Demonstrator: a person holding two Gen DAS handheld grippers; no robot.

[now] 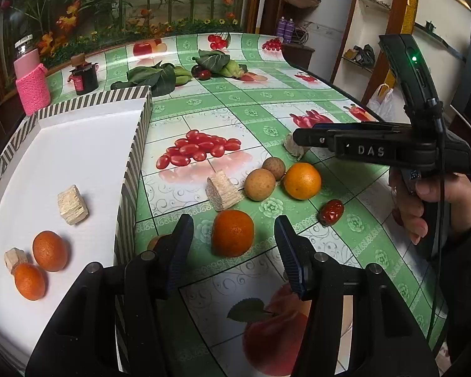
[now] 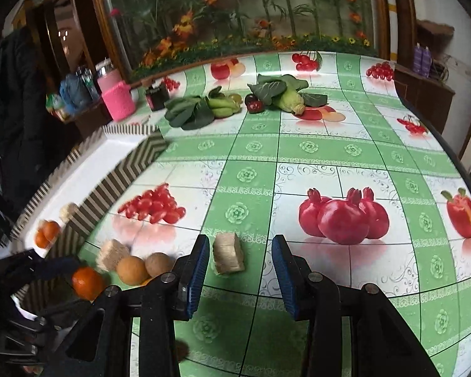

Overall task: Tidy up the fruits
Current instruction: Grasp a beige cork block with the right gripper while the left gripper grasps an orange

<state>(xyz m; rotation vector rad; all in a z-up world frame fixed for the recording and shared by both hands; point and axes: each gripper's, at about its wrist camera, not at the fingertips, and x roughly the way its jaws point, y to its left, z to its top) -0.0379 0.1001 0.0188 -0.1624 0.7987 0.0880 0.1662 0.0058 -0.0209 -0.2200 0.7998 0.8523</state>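
A striped tray (image 1: 135, 157) with two oranges (image 1: 49, 250) is set at the table's (image 1: 267, 100) left edge. Another orange (image 1: 232, 233) is framed, untouched, by the left gripper's (image 1: 234, 229) parted fingers. A fibrous block (image 2: 227, 253) is seen between the right gripper's (image 2: 240, 245) spread fingers, ungripped.

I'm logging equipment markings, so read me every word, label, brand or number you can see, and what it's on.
"DAS": raised letters on the black right gripper, seen side-on from the left wrist camera.
Red label on the small dark jar: too small to read.
Two purple bottles: print too blurred to read.
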